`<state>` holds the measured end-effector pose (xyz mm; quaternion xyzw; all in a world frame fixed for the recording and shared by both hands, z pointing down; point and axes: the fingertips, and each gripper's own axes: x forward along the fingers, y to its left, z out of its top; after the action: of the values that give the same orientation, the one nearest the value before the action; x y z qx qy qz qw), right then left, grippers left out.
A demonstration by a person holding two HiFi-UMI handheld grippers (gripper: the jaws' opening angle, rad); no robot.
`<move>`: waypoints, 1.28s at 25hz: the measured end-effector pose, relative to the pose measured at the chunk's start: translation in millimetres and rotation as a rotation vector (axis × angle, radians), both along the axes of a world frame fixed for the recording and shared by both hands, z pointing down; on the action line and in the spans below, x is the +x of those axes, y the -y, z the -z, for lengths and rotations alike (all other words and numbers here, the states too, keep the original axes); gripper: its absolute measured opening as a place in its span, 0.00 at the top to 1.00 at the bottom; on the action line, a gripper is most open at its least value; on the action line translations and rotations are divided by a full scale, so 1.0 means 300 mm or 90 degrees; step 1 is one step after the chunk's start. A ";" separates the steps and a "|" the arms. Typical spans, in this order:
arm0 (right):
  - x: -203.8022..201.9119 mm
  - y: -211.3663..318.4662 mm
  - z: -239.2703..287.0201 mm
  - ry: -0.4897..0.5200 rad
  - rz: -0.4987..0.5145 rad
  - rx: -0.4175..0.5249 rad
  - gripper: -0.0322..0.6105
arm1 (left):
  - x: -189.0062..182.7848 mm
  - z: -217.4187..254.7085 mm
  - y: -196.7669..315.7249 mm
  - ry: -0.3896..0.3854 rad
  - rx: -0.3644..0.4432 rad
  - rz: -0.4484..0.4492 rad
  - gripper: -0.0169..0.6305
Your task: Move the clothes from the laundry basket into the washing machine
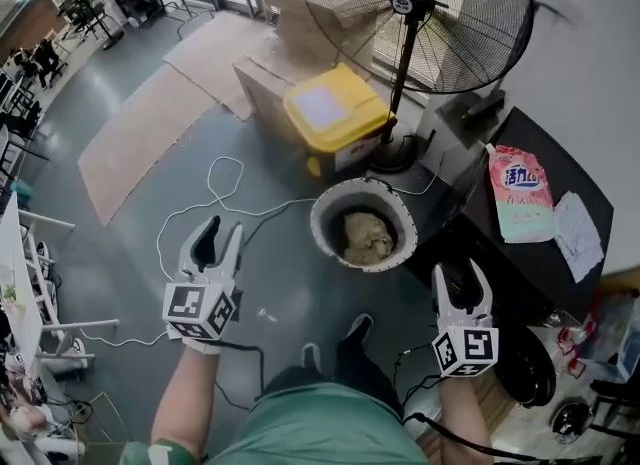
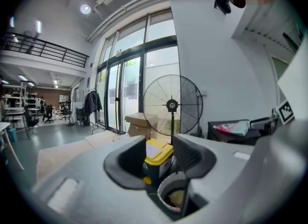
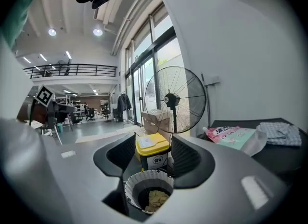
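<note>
Currently left hand-held gripper (image 1: 222, 229) and right hand-held gripper (image 1: 461, 273) gape empty; clothes (image 1: 366, 237), probably soft, light: pinch a fold.

the laundry basket (image 1: 322, 215) is round, with a white ribbed wall and a dark inside. it stands upright on the grey floor (image 1: 150, 153), just beside the black washing machine (image 1: 470, 223). 1 crumpled beige garment (image 1: 367, 237) lies loose at its bottom, well below the rim; whether more clothes lie under it cannot be told.
</note>
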<state>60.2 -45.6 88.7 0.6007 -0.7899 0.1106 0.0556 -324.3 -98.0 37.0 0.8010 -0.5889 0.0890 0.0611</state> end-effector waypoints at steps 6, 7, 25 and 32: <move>-0.035 0.179 -0.109 -0.012 0.077 -0.019 0.61 | 0.103 -0.023 0.133 0.022 -0.001 0.012 0.71; -0.042 0.205 -0.130 -0.020 0.088 -0.020 0.61 | 0.106 -0.026 0.154 0.025 -0.001 0.015 0.70; -0.131 0.519 -0.737 -0.083 0.124 -0.131 0.61 | 0.010 -0.434 0.466 0.030 -0.069 0.018 0.71; -0.192 0.568 -1.032 -0.100 0.128 -0.139 0.61 | 0.011 -0.719 0.523 0.017 -0.063 -0.012 0.71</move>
<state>2.7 -215.9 398.4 0.5155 -0.8226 0.1426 0.1929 -321.0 -254.9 252.7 0.8011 -0.5772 0.1288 0.0920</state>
